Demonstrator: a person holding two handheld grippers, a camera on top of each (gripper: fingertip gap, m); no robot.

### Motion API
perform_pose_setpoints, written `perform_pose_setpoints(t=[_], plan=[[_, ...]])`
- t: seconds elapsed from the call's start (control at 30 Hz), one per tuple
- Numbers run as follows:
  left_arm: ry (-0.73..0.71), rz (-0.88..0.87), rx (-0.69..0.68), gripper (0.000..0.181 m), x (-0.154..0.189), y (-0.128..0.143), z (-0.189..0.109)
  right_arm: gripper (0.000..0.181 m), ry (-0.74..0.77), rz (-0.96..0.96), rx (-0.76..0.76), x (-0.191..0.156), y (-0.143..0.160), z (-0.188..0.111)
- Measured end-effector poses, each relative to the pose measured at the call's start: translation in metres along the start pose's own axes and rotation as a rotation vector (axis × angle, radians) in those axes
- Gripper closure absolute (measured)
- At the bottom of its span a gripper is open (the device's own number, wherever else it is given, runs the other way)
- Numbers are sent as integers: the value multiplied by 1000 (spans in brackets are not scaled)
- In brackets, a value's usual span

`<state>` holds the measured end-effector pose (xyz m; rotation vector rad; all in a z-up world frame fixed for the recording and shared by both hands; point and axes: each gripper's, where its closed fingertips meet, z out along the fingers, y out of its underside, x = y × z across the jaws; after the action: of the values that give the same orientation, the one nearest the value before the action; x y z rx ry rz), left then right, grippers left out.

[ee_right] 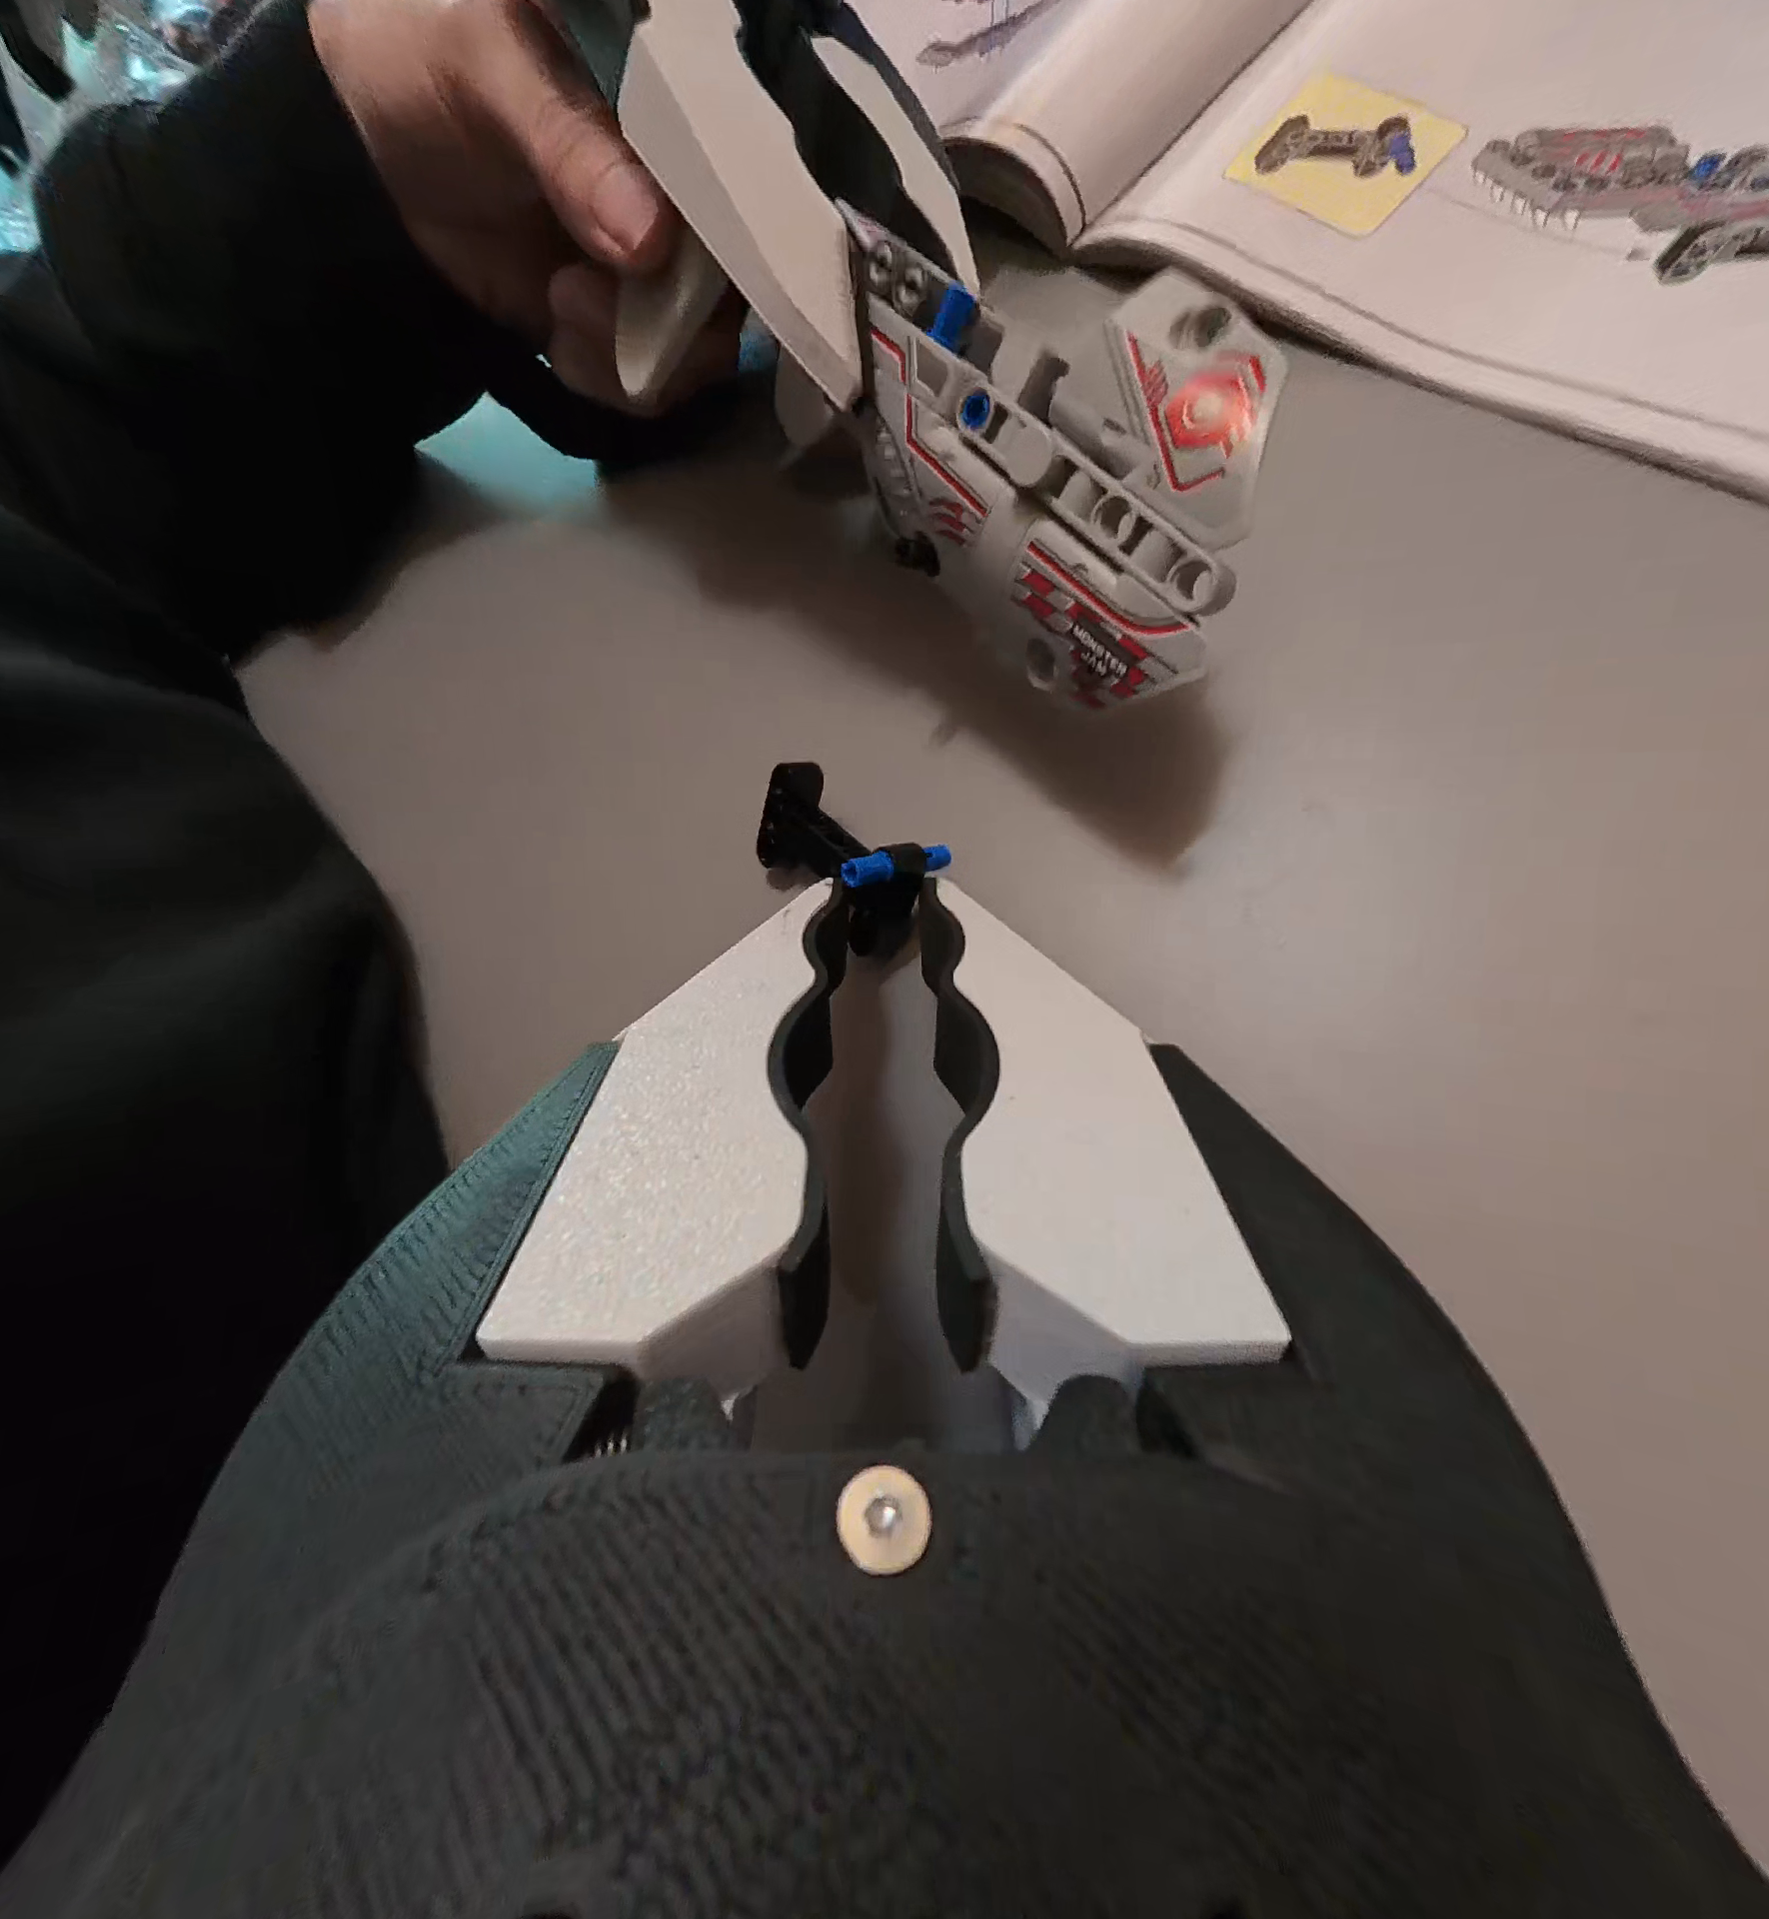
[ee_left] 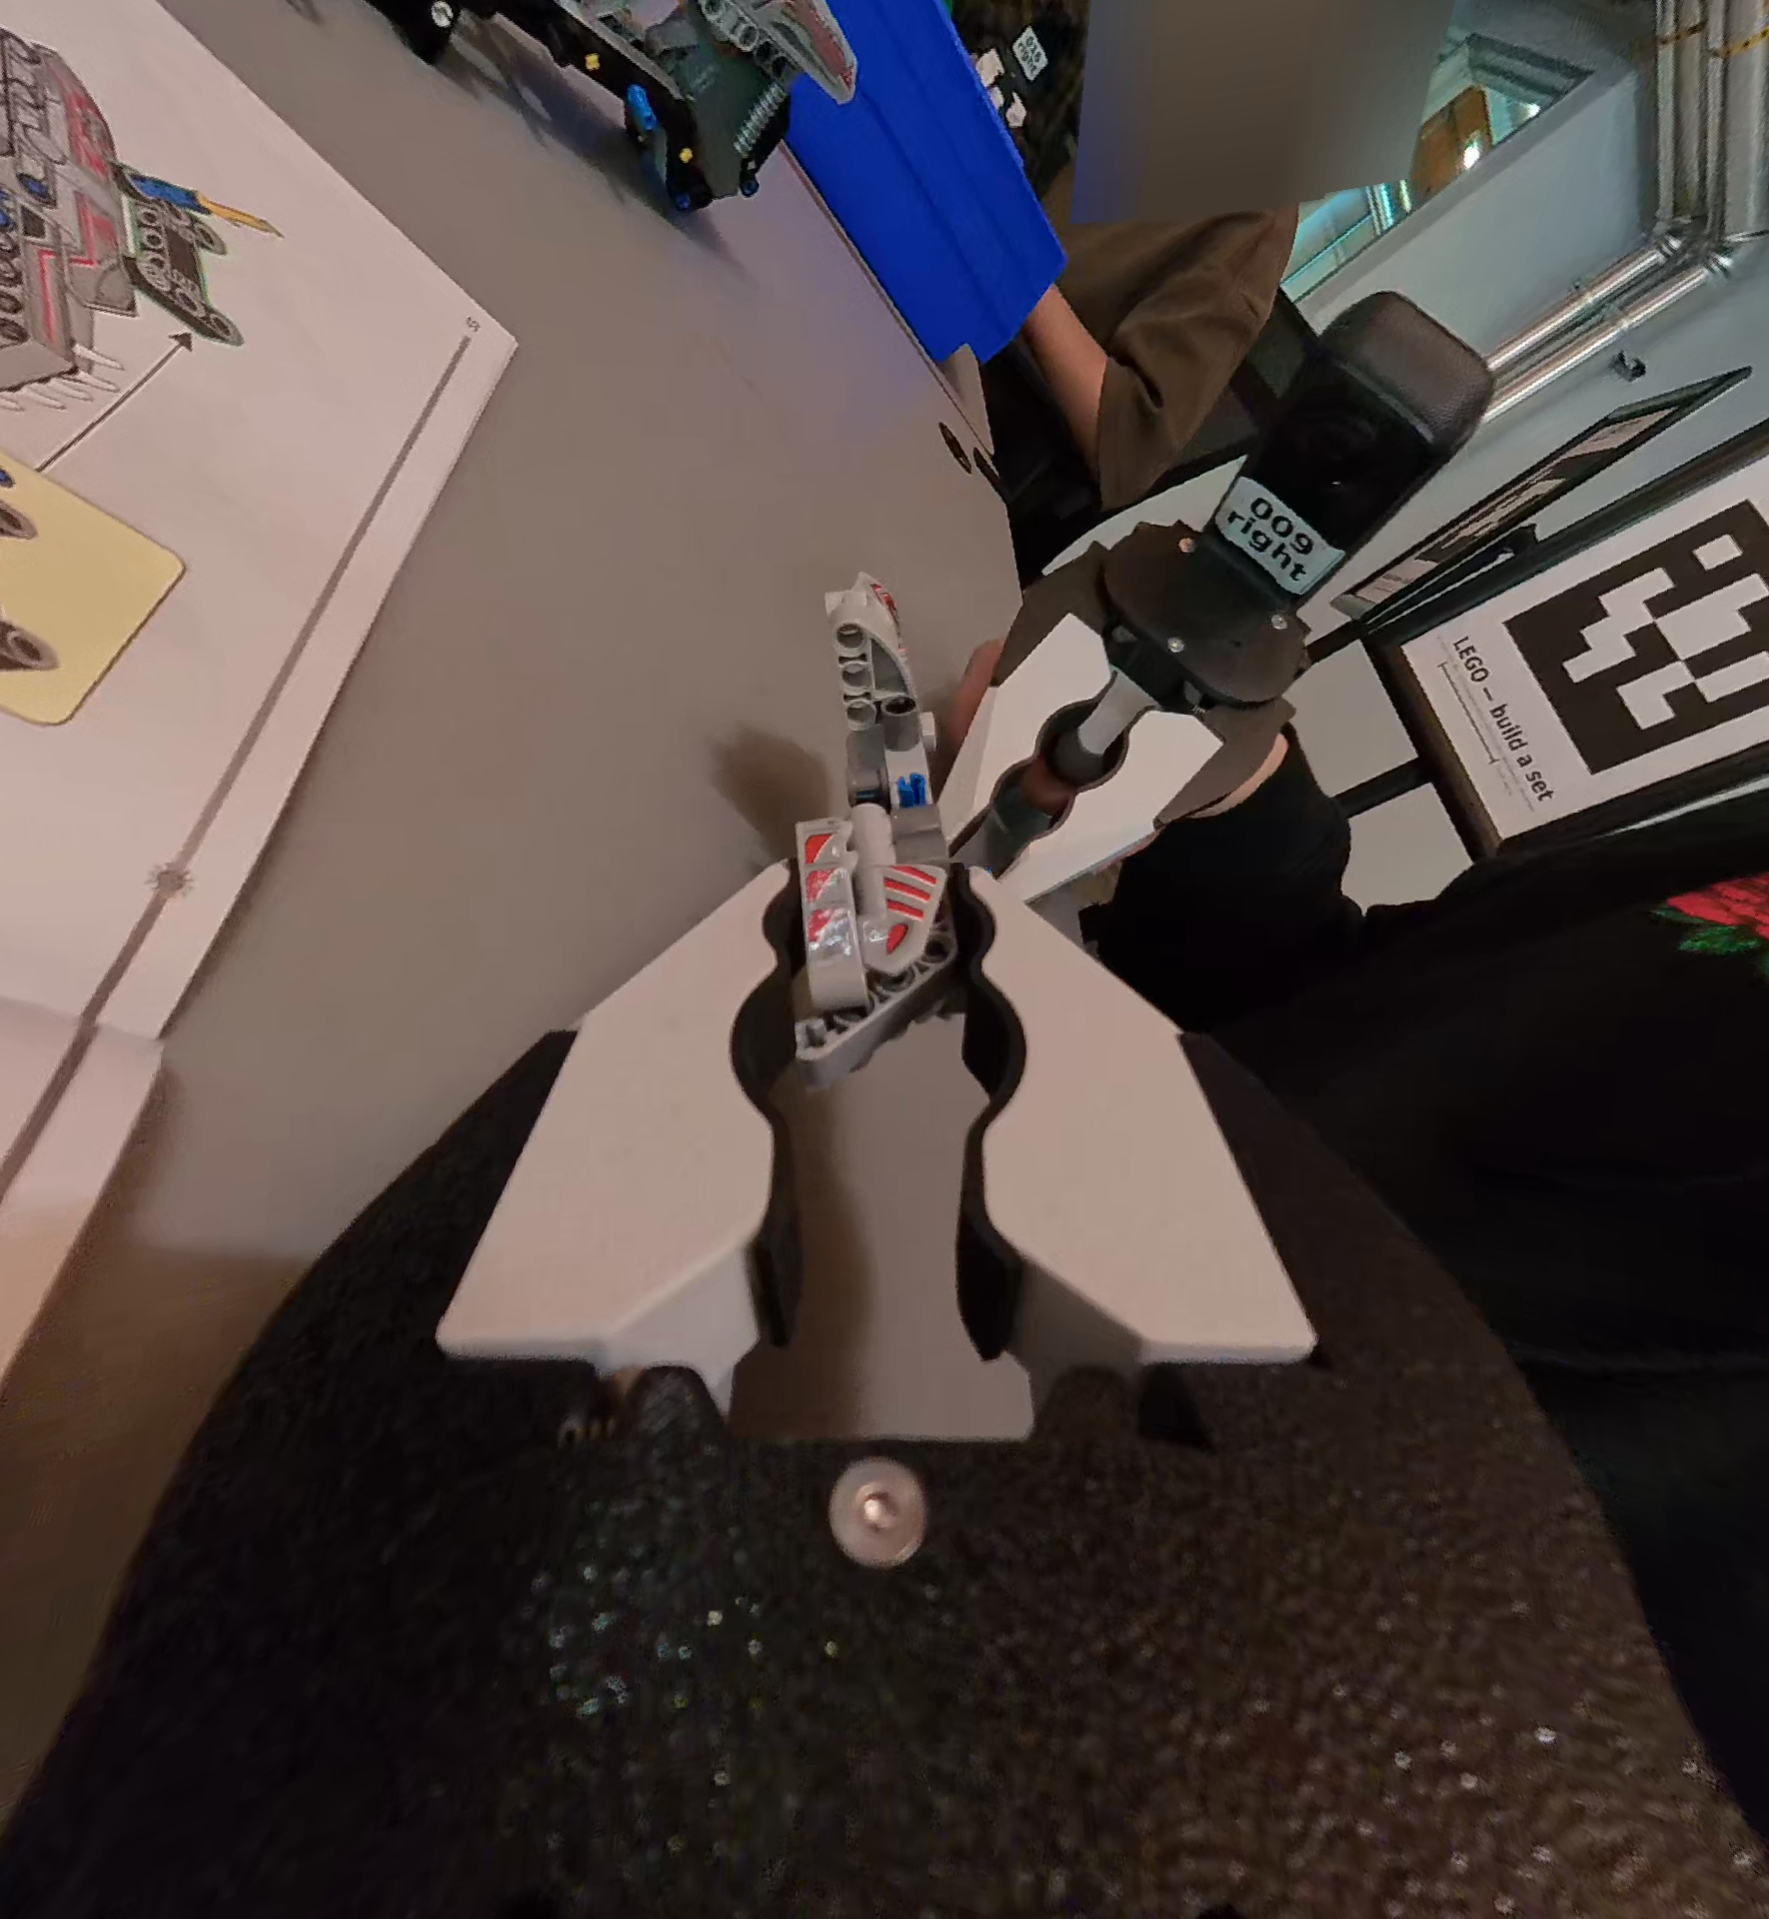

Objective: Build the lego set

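Left wrist view: the left gripper (ee_left: 875,883) sat at the centre of the frame, its white fingers (ee_left: 652,1122) with black wavy pads clenched on the lower end of a grey lego assembly (ee_left: 865,914) with red striped stickers.
Grey lego assembly: it stood up from the jaws toward the upper middle of the frame, over the grey table (ee_left: 569,582); a blue pin (ee_left: 912,791) showed on its right side.
Right gripper, far view: right of centre in the left wrist view, the right gripper (ee_left: 974,841) pointed in toward the assembly, its tips just beside the blue pin; a black camera body with a labelled sticker sat above it.
Right wrist view: the right gripper (ee_right: 880,903) was at the centre of the frame, its jaws nearly closed on a small black lego piece (ee_right: 839,846) that carried a blue cross pin (ee_right: 896,860) at the fingertips.
Left gripper, far view: at the upper middle of the right wrist view, the left gripper (ee_right: 865,244) gripped the upper left end of the grey assembly (ee_right: 1067,488), with a hand (ee_right: 486,177) in a black sleeve on its handle.
Instruction booklet: open on the table, at the upper left of the left wrist view (ee_left: 237,519) and the upper right of the right wrist view (ee_right: 1483,260).
Background: a partly built dark model (ee_left: 693,93) and a blue bin (ee_left: 922,177) lay at the top of the left wrist view; a framed sign with a black-and-white marker (ee_left: 1670,644) stood at the right edge.
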<state>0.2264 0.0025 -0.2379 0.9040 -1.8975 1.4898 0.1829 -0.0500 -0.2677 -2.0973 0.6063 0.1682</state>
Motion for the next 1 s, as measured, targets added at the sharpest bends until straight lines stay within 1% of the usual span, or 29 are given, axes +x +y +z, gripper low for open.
perform_pose_setpoints(t=[0.1,0.17,0.23,0.4,0.53,0.67,0.83,0.93,1.0], plan=[[4,-2,-1,156,1,1,1,172,12,-52,81,-4,-14,-3],[11,-1,-3,156,2,1,3,173,-8,-39,179,-8,-30,-6],[19,9,-12,156,4,2,4,173,-36,-12,240,-10,-39,-8],[58,11,9,156,9,-1,2,173,-20,58,246,0,-41,-7],[85,-1,29,156,11,-3,0,176,-116,131,350,-7,-54,-14],[29,10,23,156,4,-3,-1,175,-97,217,264,3,-40,-8],[-54,53,-12,156,-4,0,0,174,-34,227,110,12,-17,0],[-70,64,-28,156,-5,2,1,174,-21,232,85,14,-13,2],[-78,65,-30,156,-6,2,2,167,-21,261,77,15,-11,1]])
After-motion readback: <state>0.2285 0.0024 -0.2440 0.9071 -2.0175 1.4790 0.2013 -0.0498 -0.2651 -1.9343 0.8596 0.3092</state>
